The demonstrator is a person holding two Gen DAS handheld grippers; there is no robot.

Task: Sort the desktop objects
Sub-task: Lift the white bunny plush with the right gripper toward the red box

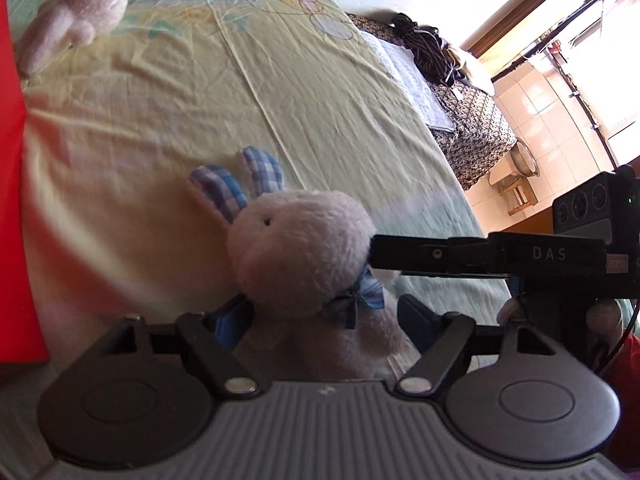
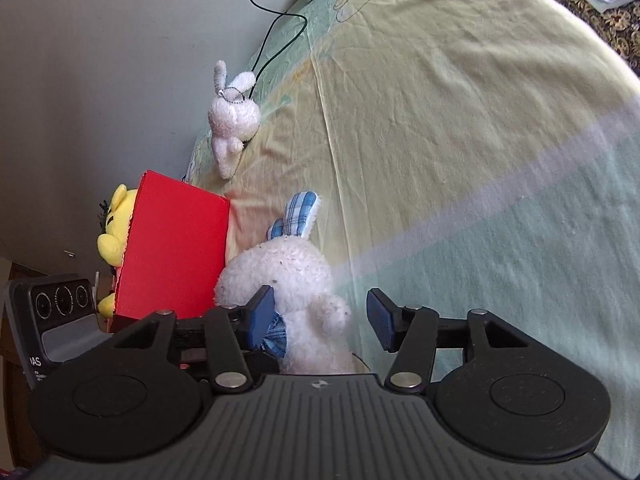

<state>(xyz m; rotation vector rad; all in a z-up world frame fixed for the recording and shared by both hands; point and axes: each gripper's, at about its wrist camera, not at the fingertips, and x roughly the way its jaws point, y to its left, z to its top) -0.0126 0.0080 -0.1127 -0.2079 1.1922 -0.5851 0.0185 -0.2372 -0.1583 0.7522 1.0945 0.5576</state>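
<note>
Behind the red box (image 2: 176, 252), a yellow plush (image 2: 112, 232) peeks out.

Black cable (image 2: 276, 24) on cartoon bedsheet (image 2: 460, 120)

Bright daylight from the blown-out window (image 1: 616, 52) at upper right, soft motion blur on the bedsheet (image 1: 168, 120), strong fisheye bending at the edges

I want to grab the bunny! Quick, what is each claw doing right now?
Left gripper: closed around the checked-ear bunny.
Right gripper: open, holding nothing, beside that bunny.
</note>
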